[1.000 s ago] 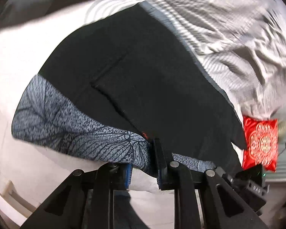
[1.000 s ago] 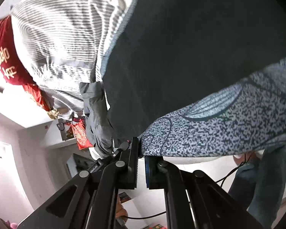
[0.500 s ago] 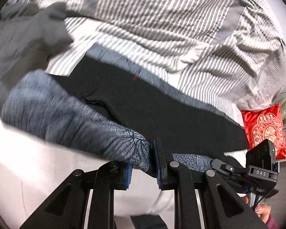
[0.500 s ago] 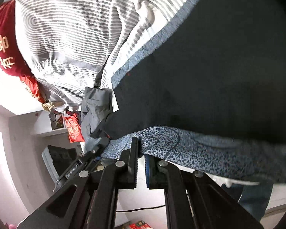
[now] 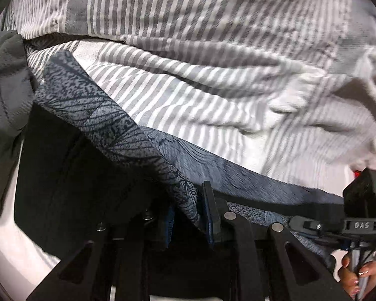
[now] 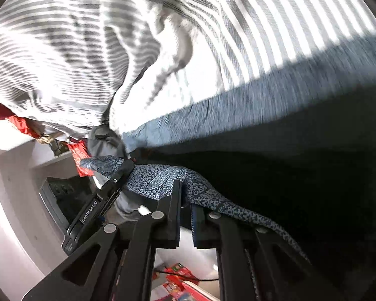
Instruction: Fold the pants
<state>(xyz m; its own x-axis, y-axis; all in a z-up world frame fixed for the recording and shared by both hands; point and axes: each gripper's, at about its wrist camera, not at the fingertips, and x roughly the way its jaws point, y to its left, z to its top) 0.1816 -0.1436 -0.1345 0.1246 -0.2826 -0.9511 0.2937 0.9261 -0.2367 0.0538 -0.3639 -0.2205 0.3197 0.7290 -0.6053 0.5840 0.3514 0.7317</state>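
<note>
The pants (image 5: 92,175) are black with a blue-grey patterned band (image 5: 117,130) along one edge, and they lie on a bed covered with a striped grey and white duvet (image 5: 213,57). The left hand-held gripper (image 5: 188,215) is pinching this patterned band; its two fingers are pressed on the cloth, and the cloth rises from the jaws toward the upper left. In the right wrist view, the right hand-held gripper (image 6: 185,208) is also closed on the same patterned band (image 6: 153,180), with the black cloth of the pants (image 6: 300,175) spreading to the right of it. The two grippers hold the band at two places, near each other, and each one is visible at the edge of the other camera's view. A dark grey garment (image 5: 5,95) lies bunched just beside the pants at the left, and something red (image 6: 80,150) shows behind them. I judge that the folding is in the middle: the held edge seems to be carried over the black part, toward the duvet, but it is not yet laid down and the jaws are not released. What I cannot tell is how many folds are already made, because much of the pants is dark and partly hidden. Laying the edge flat, smoothing it, and perhaps one more fold seem to be left.
</note>
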